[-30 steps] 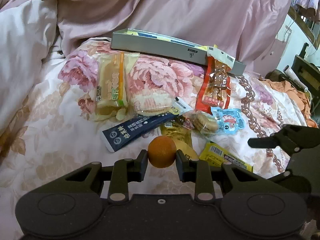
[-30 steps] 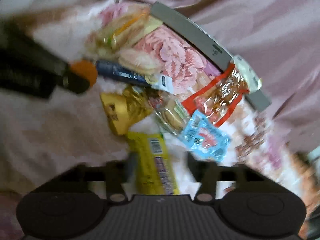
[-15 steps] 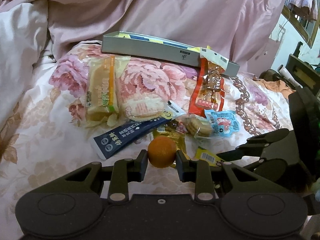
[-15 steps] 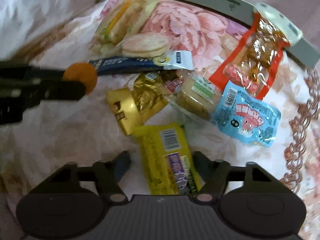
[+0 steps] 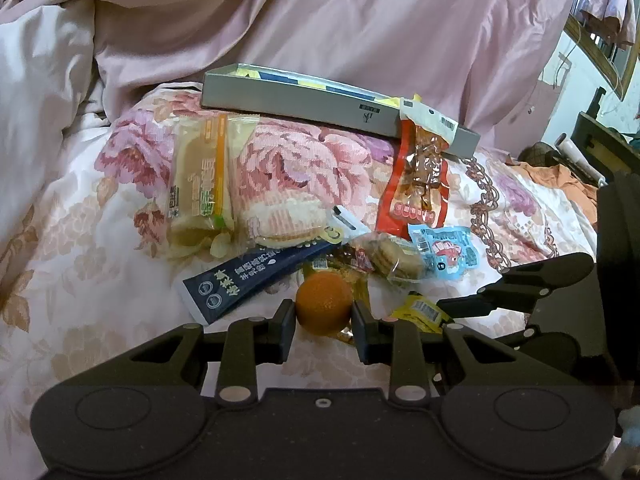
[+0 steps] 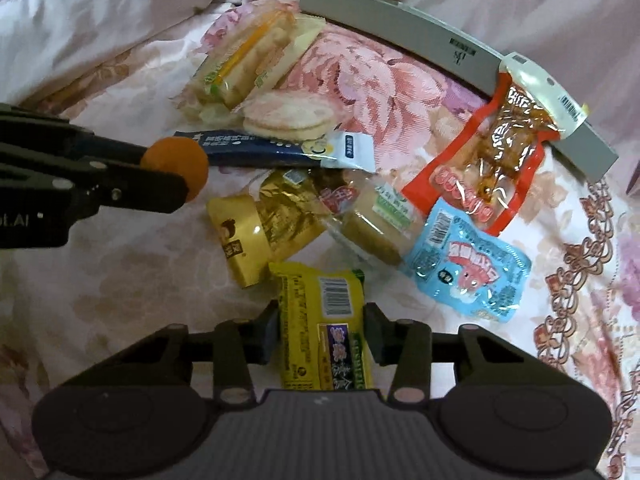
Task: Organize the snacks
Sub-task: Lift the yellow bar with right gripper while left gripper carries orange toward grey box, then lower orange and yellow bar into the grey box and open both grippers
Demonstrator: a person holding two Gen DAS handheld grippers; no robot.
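My left gripper [image 5: 323,322] is shut on an orange [image 5: 324,303] and holds it above the bed; the orange also shows in the right wrist view [image 6: 178,165]. My right gripper [image 6: 320,332] has its fingers on both sides of a yellow snack packet [image 6: 320,320], seemingly closed on it. A grey box [image 5: 320,106] lies at the back. Between lie a bread packet [image 5: 204,184], a dark blue stick packet [image 5: 248,280], a gold packet [image 6: 264,220], a red packet [image 6: 492,160] and a light blue packet [image 6: 468,272].
Everything lies on a floral bedspread [image 5: 100,240] with a pink quilt [image 5: 360,20] piled behind the box. A round cracker packet [image 6: 288,118] and a small cake packet [image 6: 376,224] sit in the pile. Furniture stands at the far right [image 5: 600,140].
My right gripper has moved in over the yellow packet and narrowed its fingers around it. My left gripper keeps the orange and has barely moved.
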